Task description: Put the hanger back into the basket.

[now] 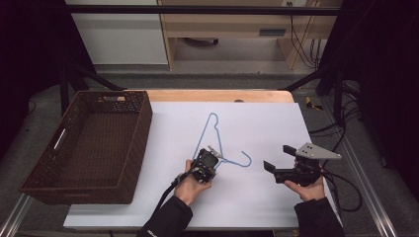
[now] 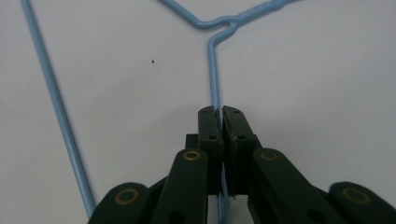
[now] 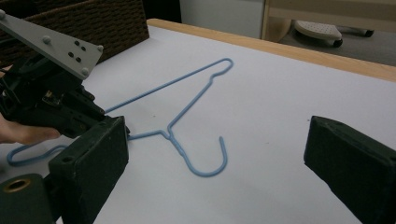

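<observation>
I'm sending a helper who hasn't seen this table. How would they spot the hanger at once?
Start at the brown woven basket on the table's left side, then look right across the white sheet. The hanger lies flat there, one shoulder wire pinched by the left hand-held gripper. It is the one thin, light-blue wire thing, with a hook.

Left gripper [image 1: 210,157] clamped, right gripper [image 1: 276,158] agape.

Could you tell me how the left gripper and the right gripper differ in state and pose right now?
The left gripper is shut on the blue wire hanger, pinching its wire beside the neck; the right gripper is open with nothing between its jaws. The left gripper sits over the hanger, while the right gripper is held apart from it, beside the hook end. Both are hand-held over the white sheet.
</observation>
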Demonstrator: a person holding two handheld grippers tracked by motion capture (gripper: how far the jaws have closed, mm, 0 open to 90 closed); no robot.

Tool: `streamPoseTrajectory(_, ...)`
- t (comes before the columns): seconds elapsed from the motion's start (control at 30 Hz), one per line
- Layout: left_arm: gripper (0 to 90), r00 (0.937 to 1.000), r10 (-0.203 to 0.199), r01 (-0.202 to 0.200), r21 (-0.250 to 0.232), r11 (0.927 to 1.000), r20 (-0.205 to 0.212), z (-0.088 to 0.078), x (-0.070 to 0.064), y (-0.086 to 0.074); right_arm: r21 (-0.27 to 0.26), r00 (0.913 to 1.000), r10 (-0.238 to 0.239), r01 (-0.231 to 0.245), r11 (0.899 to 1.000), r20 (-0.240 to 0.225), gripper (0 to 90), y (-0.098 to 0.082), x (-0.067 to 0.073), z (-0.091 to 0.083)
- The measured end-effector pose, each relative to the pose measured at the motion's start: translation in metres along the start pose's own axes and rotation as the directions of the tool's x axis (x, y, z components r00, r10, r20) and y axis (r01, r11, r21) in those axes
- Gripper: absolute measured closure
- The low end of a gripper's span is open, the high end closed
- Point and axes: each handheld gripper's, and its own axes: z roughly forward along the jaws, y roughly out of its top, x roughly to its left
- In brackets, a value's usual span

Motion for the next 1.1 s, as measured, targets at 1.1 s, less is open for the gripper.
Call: streamPoseTrajectory(1.1, 87.3, 0.9958, -0.074, 0.083, -0.186, 0.9790, 0.053, -0.043, 0.022, -0.014, 0.086, 0.9928, -0.027, 0.037, 0.996, -0.117, 12.3, -0.011, 0.029, 0.035)
